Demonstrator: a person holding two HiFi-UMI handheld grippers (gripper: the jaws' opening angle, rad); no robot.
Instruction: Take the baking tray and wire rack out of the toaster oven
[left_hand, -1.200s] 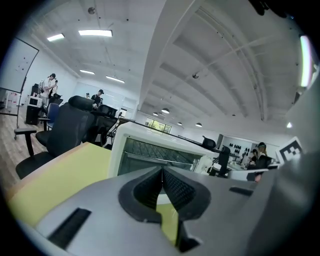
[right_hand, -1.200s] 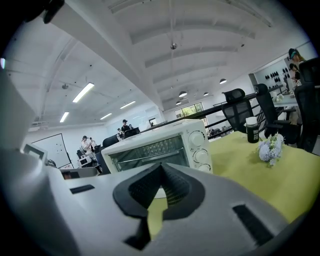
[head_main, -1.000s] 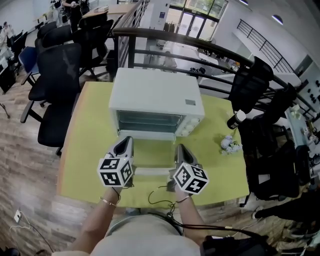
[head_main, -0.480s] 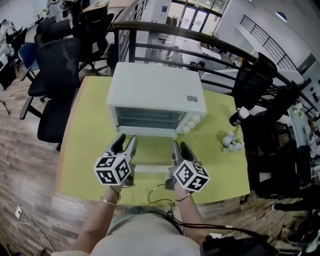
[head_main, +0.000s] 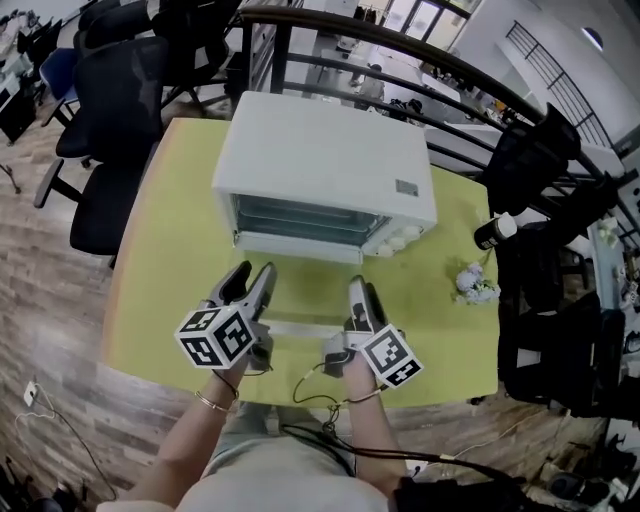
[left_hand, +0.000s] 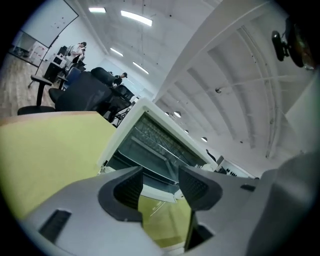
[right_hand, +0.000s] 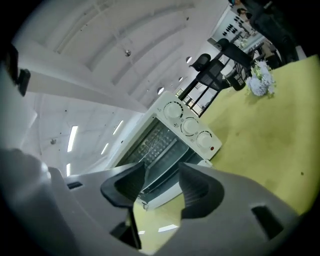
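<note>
The white toaster oven (head_main: 320, 165) stands at the far side of the yellow-green table (head_main: 170, 250), its glass door (head_main: 300, 300) folded down flat toward me. Inside the opening I see the wire rack (right_hand: 152, 142); the baking tray is hard to tell apart from it. My left gripper (head_main: 252, 275) and right gripper (head_main: 363, 290) hover over the near end of the door, either side of its handle (head_main: 300, 325). Both have just been opening and hold nothing. The left gripper (left_hand: 160, 187) and right gripper (right_hand: 162, 187) both point at the oven mouth.
A small bunch of pale flowers (head_main: 475, 285) and a black bottle (head_main: 495, 232) are at the table's right. Black office chairs (head_main: 110, 120) stand to the left, a dark railing (head_main: 400, 50) behind the oven. A thin cable (head_main: 310, 385) trails at the near table edge.
Both grippers went from shut to open, sank a little toward the door and rolled. The oven and door have not moved.
</note>
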